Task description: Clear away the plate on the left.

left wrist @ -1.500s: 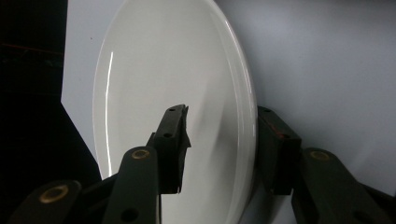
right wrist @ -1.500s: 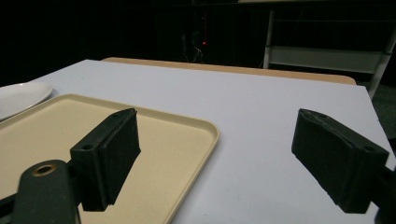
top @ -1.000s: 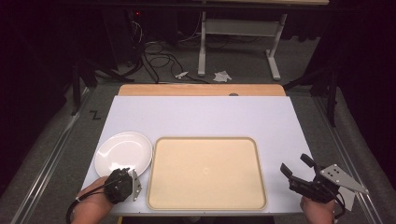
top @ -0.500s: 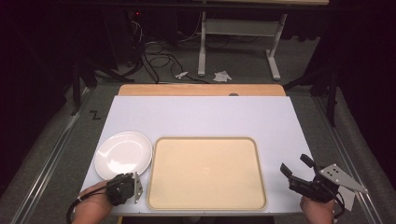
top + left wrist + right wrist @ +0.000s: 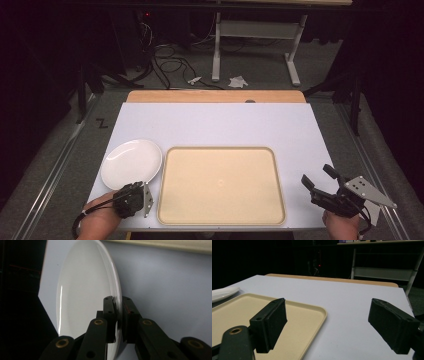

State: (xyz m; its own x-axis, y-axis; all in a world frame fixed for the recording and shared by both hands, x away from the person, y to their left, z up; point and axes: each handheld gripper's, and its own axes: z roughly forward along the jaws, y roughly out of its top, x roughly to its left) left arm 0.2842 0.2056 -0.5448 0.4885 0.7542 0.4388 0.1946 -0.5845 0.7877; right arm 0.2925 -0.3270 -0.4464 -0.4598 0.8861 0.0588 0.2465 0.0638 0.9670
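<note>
Got my left claw [image 5: 141, 192] pinched on the near rim of the white plate [image 5: 131, 162], which sits on the tabletop [image 5: 225, 125] left of the tray [image 5: 220, 185]. Right claw [image 5: 320, 182] wide, idle. Next I'd lift it over.

In our left gripper view, the white plate [image 5: 85, 297] runs off the top edge, and its near rim is hidden between and behind the left gripper [image 5: 117, 315]. Ahead-left of our right gripper [image 5: 327, 322], the tan tray [image 5: 307, 312] and the plate are cut by the left edge; our hands leave the high view's bottom
</note>
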